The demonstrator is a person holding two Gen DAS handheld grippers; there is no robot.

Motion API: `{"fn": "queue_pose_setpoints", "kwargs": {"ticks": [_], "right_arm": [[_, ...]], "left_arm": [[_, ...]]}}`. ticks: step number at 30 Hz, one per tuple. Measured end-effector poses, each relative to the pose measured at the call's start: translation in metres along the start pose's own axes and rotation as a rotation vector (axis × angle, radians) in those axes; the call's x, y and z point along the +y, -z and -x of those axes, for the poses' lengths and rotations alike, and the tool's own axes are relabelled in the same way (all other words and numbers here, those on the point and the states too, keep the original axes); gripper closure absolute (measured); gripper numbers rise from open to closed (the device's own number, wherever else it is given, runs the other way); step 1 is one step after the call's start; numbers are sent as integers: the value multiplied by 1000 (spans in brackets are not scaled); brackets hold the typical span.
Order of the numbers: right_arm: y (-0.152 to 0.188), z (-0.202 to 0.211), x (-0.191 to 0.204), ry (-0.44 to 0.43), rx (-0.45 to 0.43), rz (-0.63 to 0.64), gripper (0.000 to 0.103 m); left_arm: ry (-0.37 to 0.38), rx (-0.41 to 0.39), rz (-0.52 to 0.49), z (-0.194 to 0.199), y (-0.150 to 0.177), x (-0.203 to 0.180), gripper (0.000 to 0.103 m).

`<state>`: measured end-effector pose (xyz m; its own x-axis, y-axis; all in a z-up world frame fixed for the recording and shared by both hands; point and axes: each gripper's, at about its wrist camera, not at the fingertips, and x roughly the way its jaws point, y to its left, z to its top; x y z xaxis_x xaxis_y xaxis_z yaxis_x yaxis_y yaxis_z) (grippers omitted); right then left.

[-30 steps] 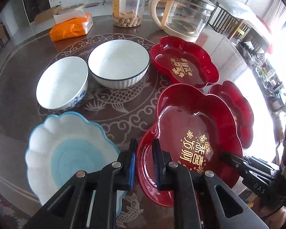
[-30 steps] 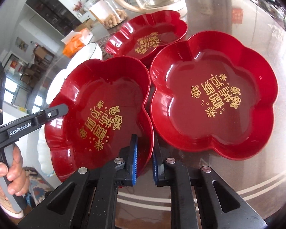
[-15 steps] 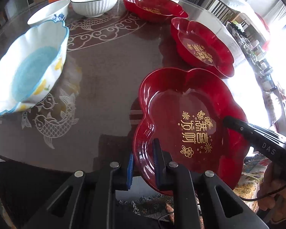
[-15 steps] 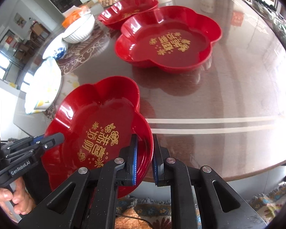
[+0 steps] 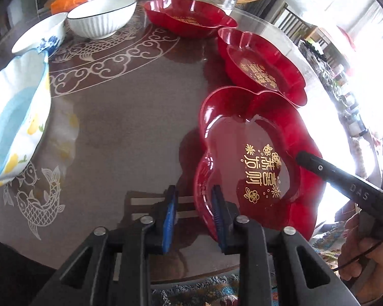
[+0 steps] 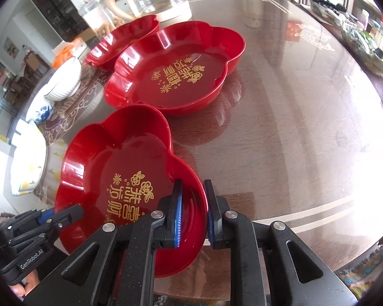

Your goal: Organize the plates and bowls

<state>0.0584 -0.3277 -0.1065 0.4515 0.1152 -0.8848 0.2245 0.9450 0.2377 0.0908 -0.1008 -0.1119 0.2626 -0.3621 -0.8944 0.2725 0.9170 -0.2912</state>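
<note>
My two black grippers and my bare hands

My left gripper (image 5: 193, 205) is black plastic with two fat arms, round silver screws on top and blue ribbed pads (image 5: 170, 213) on the inside of the fingers. My right gripper (image 6: 193, 213) looks just the same, black with silver screws and blue pads (image 6: 178, 215). From the side, the left one has small white letters that say GenRobot.AI and a bit of blue near its tip. The right one has grey letters, DAS, on its long black finger. My right hand (image 5: 362, 260) is bare skin, with a thin black cable beside it. A bit of my left hand (image 6: 25, 287) shows too.
</note>
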Motion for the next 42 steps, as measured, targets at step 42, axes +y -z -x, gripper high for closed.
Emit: {"fn": "queue_pose_setpoints", "kwargs": {"ticks": [42], "right_arm": [[23, 123, 30, 138, -523, 228, 29]], "left_arm": [[-252, -326, -86, 109, 12, 19, 16]]}}
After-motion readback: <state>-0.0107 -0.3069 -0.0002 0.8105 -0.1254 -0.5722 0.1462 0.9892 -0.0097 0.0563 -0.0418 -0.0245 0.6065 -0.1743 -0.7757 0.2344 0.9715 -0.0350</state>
